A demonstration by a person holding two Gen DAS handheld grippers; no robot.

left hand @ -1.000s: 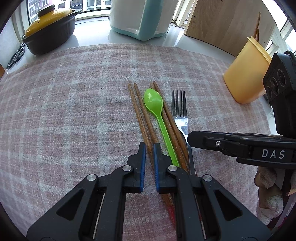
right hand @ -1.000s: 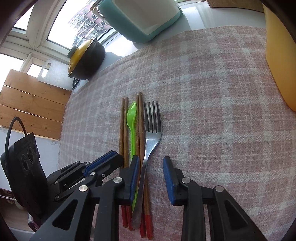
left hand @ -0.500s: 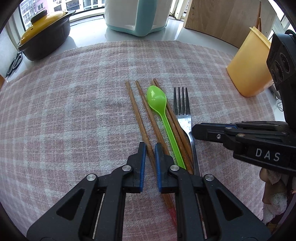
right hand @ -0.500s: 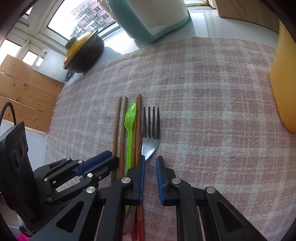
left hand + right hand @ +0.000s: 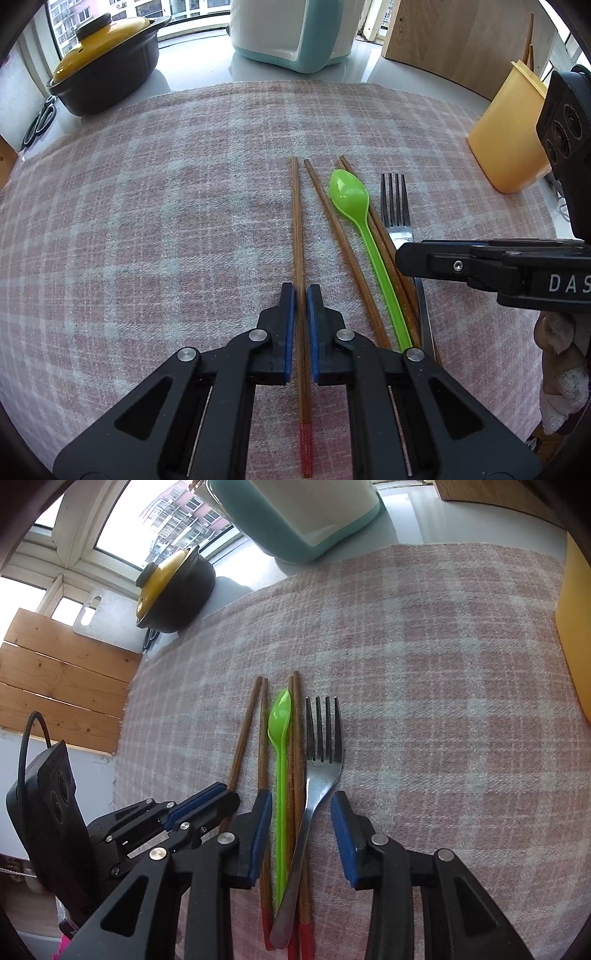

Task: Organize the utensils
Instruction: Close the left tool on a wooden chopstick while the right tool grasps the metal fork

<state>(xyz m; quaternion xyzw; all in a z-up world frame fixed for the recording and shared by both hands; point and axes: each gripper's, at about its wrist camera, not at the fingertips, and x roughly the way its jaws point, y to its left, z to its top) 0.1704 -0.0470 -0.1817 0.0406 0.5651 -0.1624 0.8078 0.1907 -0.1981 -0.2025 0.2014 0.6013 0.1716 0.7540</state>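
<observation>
On the pink checked cloth (image 5: 147,221) lie several wooden chopsticks, a green plastic spoon (image 5: 349,195) and a metal fork (image 5: 395,206), side by side. My left gripper (image 5: 301,291) is shut on the leftmost chopstick (image 5: 297,221), which is splayed away from the second chopstick (image 5: 332,229). In the right wrist view my right gripper (image 5: 301,808) has its jaws opening. It straddles the spoon (image 5: 279,716) handle, two chopsticks and the fork (image 5: 323,760) handle, and its pads touch none of them. The left gripper (image 5: 221,794) shows there at the left.
A black pot with a yellow lid (image 5: 103,81) and scissors (image 5: 38,122) sit at the back left. A teal and white appliance (image 5: 291,33) stands at the back, beside a wooden board (image 5: 454,40). An orange container (image 5: 509,147) is at the right edge.
The left gripper has swung the leftmost chopstick's near end left, away from the others. The right jaws narrowed around the fork handle, then spread wide again.
</observation>
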